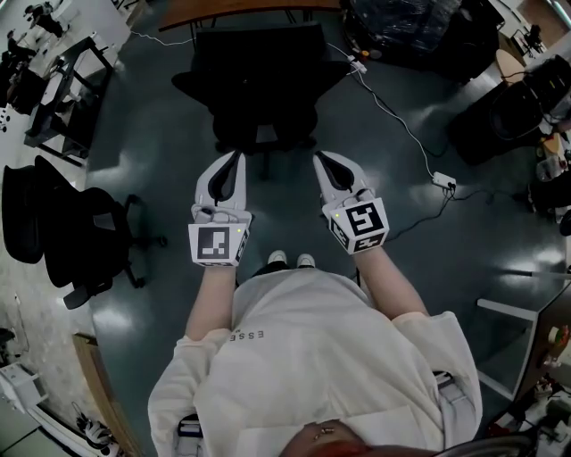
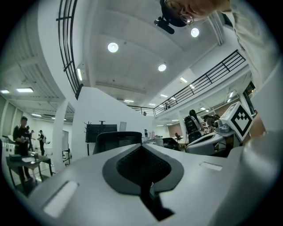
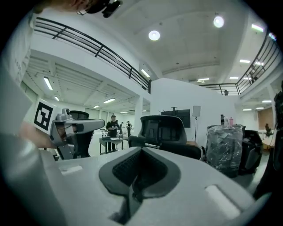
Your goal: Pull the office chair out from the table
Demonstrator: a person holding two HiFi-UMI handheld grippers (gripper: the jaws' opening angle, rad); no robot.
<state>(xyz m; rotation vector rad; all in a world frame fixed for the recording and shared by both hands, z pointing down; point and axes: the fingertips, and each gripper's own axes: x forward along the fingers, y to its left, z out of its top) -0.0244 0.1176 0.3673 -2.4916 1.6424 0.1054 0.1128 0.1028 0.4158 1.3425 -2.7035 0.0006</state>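
Note:
A black office chair (image 1: 259,80) stands pushed in under the brown table (image 1: 241,11) at the top of the head view, with its backrest toward me. My left gripper (image 1: 236,158) and right gripper (image 1: 319,158) are held side by side just short of the backrest, pointing at it and touching nothing. Both are shut and empty. In the left gripper view the jaws (image 2: 141,145) meet below the chair's backrest (image 2: 117,137). The right gripper view shows its jaws (image 3: 141,149) closed, the chair (image 3: 163,128) a little beyond.
A second black chair (image 1: 80,236) stands at the left. A white cable with a power strip (image 1: 443,181) runs across the grey floor on the right. Dark wrapped goods (image 1: 419,31) sit at the top right, and a white frame (image 1: 526,330) at the lower right.

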